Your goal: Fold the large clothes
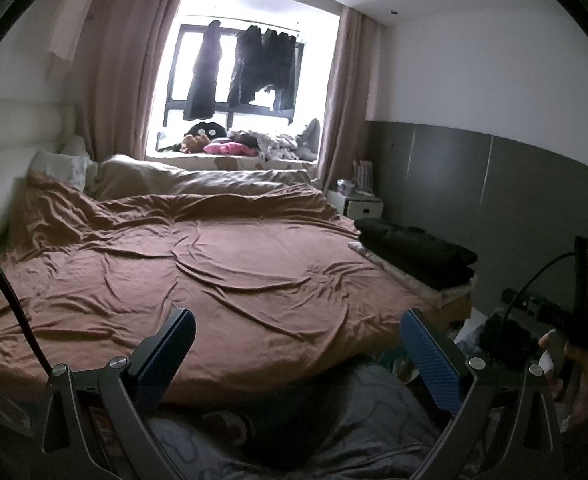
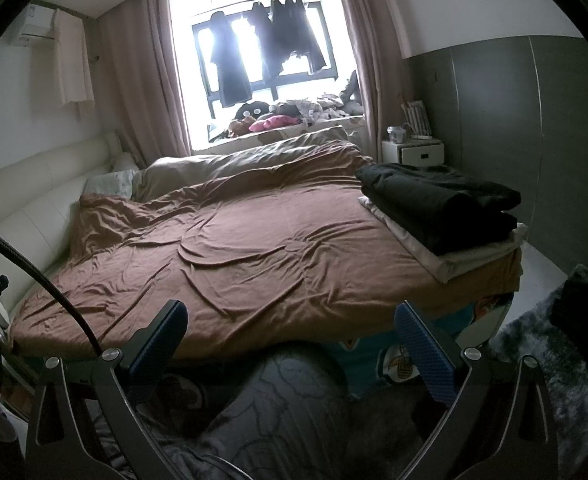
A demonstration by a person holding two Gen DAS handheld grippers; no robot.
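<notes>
We find both grippers held at the foot of the bed [image 2: 253,248], each with its jaws spread wide and nothing between them: the left gripper [image 1: 298,344] and the right gripper [image 2: 289,336] grip no cloth.

The task's things, as far as we can judge, lie in two places. A stack of folded clothes [image 2: 442,208], dark pieces on top of a pale one, sits on the right far corner of the bed, close to its edge. Below the grippers, at the foot of the bed, a grey printed fabric [image 2: 277,412] lies bunched; we cannot tell whether it is a garment waiting to be folded or bedding.

Risks noted:
- The folded stack sits near the bed's edge. Dragging a large garment across the brown cover [image 1: 213,260] could catch it and push it to the floor.
- The brown cover is loose and heavily wrinkled. A low pinch may gather the cover with the garment, spoiling the fold.
- Cables run close to both grippers and could snag on cloth during a wide sweep.

Surroundings: a beige duvet [image 1: 197,178] and a pillow [image 1: 59,164] occupy the far end of the bed, shortening the free surface. A nightstand [image 2: 414,152] stands beside the stack. Clothes hang at the window [image 1: 245,68], and a heap of toys and laundry [image 1: 245,144] lies on the sill, well apart from the work.
</notes>
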